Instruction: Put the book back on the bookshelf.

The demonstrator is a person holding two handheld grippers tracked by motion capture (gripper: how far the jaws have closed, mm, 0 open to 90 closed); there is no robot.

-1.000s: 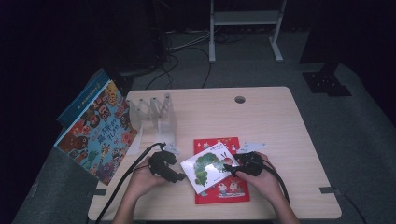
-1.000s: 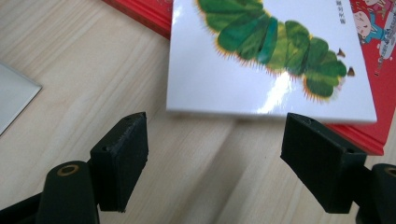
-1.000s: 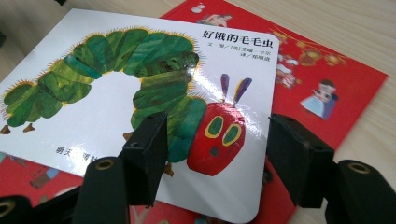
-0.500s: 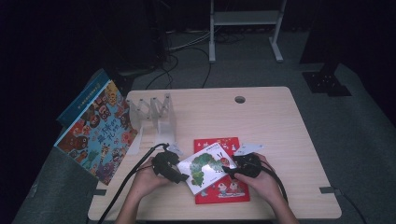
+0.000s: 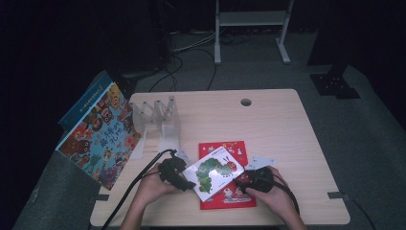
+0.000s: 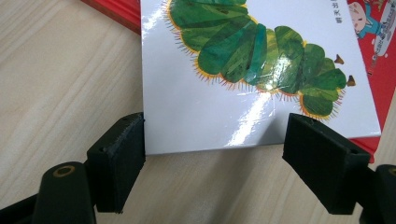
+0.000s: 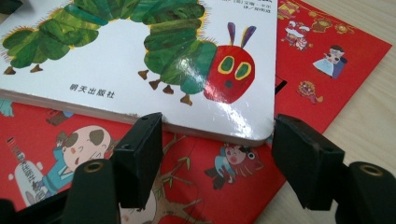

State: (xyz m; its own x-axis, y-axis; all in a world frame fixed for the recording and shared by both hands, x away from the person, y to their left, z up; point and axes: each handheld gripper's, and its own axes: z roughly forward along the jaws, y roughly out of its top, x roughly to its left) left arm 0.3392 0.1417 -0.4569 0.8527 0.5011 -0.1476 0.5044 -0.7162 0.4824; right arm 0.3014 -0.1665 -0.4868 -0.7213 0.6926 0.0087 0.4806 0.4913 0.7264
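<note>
The glossy white caterpillar book [image 7: 140, 60], printed 明天出版社, lies on a red book [image 7: 327, 70] at lower centre. Left gripper [image 6: 215, 154] open at its edge; right gripper [image 7: 217, 154] open, jaws just widening.

The high view looks forward and down from above the near edge of the table [image 5: 287, 124], well back. Each gripper view sits low and close, facing opposite ends of the caterpillar book [image 5: 216, 173] [image 6: 261, 70] [image 7: 140, 56], which all three views share.
</note>
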